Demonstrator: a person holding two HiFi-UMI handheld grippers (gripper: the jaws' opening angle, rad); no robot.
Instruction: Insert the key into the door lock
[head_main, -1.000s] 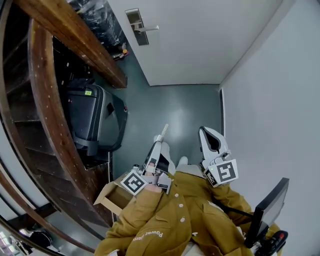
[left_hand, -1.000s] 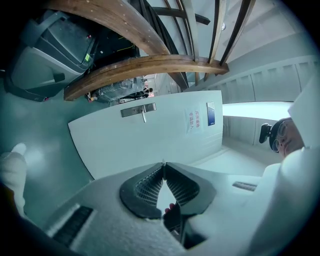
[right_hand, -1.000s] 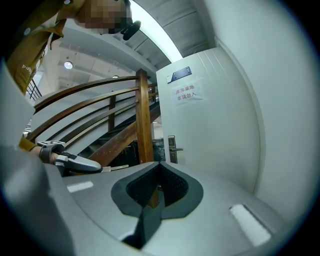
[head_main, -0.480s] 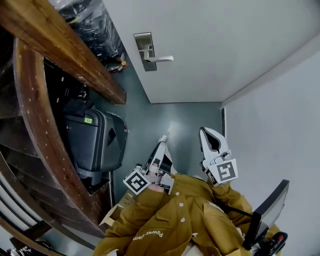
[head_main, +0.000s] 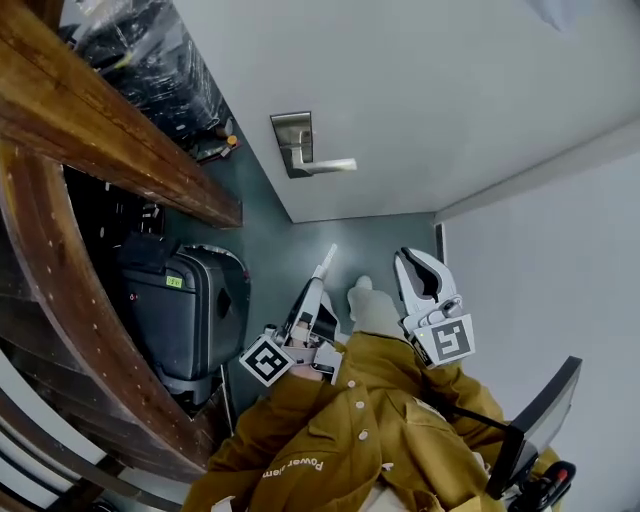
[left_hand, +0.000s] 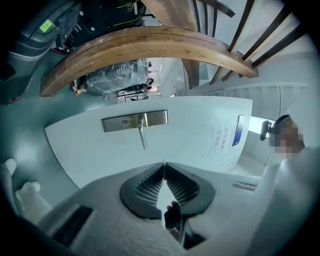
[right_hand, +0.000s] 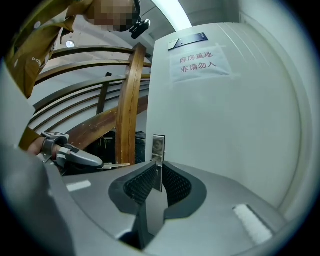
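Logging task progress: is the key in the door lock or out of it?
Out. The key sticks from the left gripper's shut jaws, clear of the lock plate on the door.

white door (head_main: 430, 90), brushed-silver lock (head_main: 292, 140). grey-teal floor (head_main: 345, 235). brown wood stair rail (head_main: 120, 135). dark grey suitcase (head_main: 185, 310), green tag (head_main: 174, 283). mustard jacket (head_main: 340, 440). pale grey left claw (head_main: 316, 278), black ribbed pads (left_hand: 150, 185), silver key (head_main: 328, 256).
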